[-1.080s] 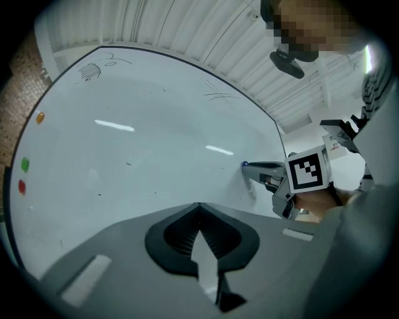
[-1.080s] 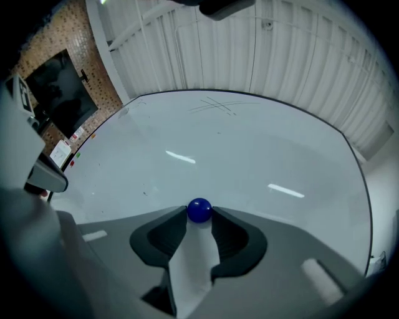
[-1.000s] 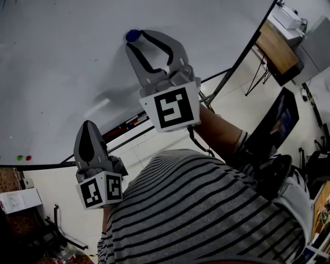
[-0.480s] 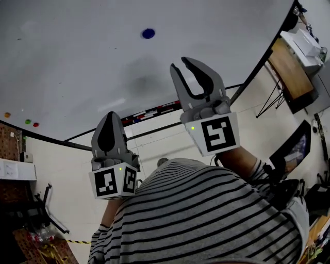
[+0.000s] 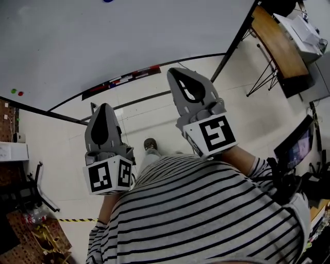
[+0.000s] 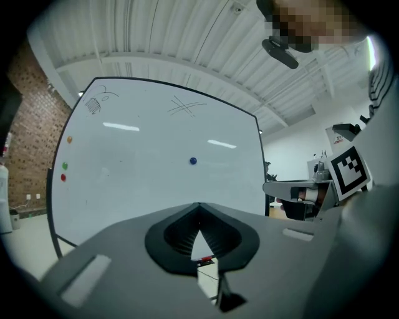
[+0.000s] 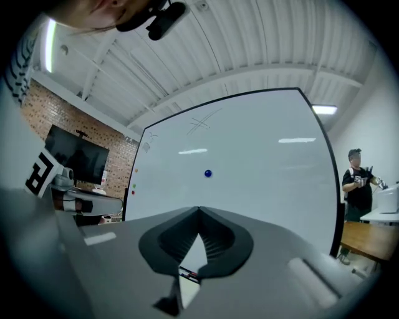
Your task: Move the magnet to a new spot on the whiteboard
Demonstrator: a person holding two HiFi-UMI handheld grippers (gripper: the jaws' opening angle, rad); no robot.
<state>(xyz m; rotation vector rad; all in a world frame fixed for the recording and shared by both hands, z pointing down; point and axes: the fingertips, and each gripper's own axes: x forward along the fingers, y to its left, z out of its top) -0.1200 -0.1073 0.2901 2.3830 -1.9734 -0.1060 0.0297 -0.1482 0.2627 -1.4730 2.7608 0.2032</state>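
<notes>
The blue magnet (image 6: 193, 161) sticks to the whiteboard (image 6: 143, 180) near its middle, alone and untouched. It also shows in the right gripper view as a small blue magnet (image 7: 207, 174), and just at the top edge of the head view (image 5: 108, 1). My right gripper (image 5: 174, 72) hangs well back from the board, shut with nothing between its jaws. Lower and further left, my left gripper (image 5: 104, 106) is also shut and empty. Both point toward the whiteboard (image 5: 77, 46).
Small green and red magnets (image 5: 16, 92) sit at the board's left edge. A marker tray (image 5: 121, 80) runs along its bottom. A wooden table (image 5: 278, 46) and a monitor (image 5: 294, 147) stand to the right. A person (image 7: 358, 180) stands beyond the board's right side.
The right gripper, open around the blue magnet a second ago, has pulled back from the board without it and shut. The magnet stays on the board. The head view has tipped downward.
</notes>
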